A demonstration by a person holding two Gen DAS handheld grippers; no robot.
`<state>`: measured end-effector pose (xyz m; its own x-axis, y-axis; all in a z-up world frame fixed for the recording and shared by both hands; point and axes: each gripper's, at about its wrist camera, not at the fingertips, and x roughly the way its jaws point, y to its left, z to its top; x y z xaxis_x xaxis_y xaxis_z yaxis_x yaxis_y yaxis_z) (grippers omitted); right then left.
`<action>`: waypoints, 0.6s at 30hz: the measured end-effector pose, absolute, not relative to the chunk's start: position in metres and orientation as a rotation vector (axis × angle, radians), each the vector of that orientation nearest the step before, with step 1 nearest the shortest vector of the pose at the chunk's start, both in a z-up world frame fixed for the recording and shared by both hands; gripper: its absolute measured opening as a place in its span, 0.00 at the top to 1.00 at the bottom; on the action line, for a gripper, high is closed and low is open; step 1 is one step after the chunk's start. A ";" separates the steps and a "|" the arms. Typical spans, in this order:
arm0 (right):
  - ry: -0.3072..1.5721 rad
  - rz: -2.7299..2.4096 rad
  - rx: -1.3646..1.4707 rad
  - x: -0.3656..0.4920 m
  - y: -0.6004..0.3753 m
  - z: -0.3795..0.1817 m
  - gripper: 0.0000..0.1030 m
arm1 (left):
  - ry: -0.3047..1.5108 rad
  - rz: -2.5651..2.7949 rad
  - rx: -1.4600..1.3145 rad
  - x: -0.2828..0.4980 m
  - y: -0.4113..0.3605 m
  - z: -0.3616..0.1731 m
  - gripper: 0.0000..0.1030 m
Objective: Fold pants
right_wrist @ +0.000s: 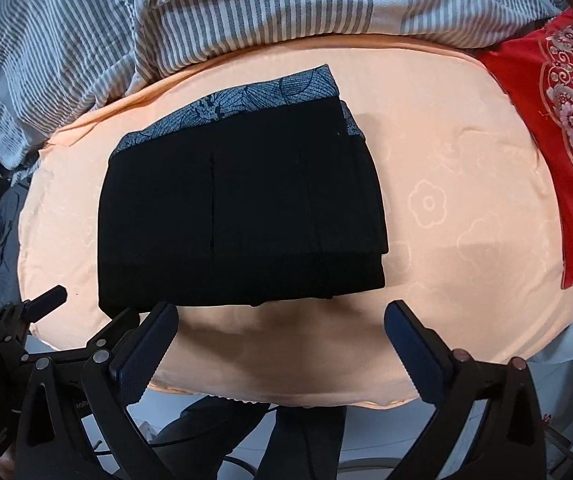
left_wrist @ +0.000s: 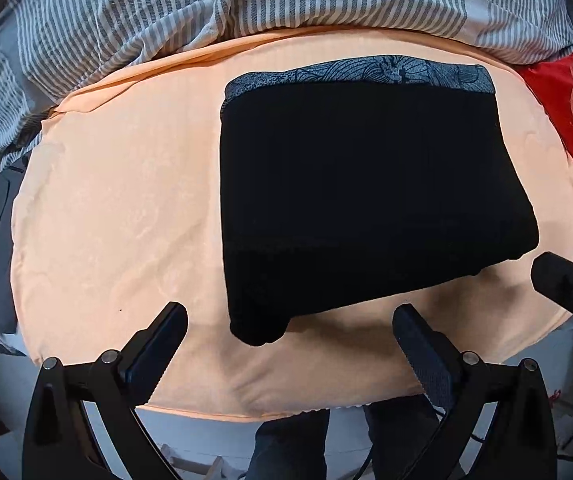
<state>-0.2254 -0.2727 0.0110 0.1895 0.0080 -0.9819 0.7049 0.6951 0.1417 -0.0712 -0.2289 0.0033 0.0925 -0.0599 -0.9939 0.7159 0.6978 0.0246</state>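
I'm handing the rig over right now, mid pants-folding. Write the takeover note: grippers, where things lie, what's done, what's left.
Left gripper: open, nothing between its fingers, hanging above the near edge of the pants.
Right gripper: open, empty, also above the near edge.
Pants: black, folded into a compact stack on the peach sheet, patterned waistband on the far side. Striped blanket lies behind, red cushion to the right.
Done: the folds appear finished and the pants released.
Left: probably only straightening the layers, which sit slightly uneven at the near right corner, if a neater stack is wanted.
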 end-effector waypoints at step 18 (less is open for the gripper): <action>1.321 -0.576 0.631 -0.214 -0.262 0.011 0.00 | 1.346 -0.636 0.635 -0.068 -0.229 0.004 0.00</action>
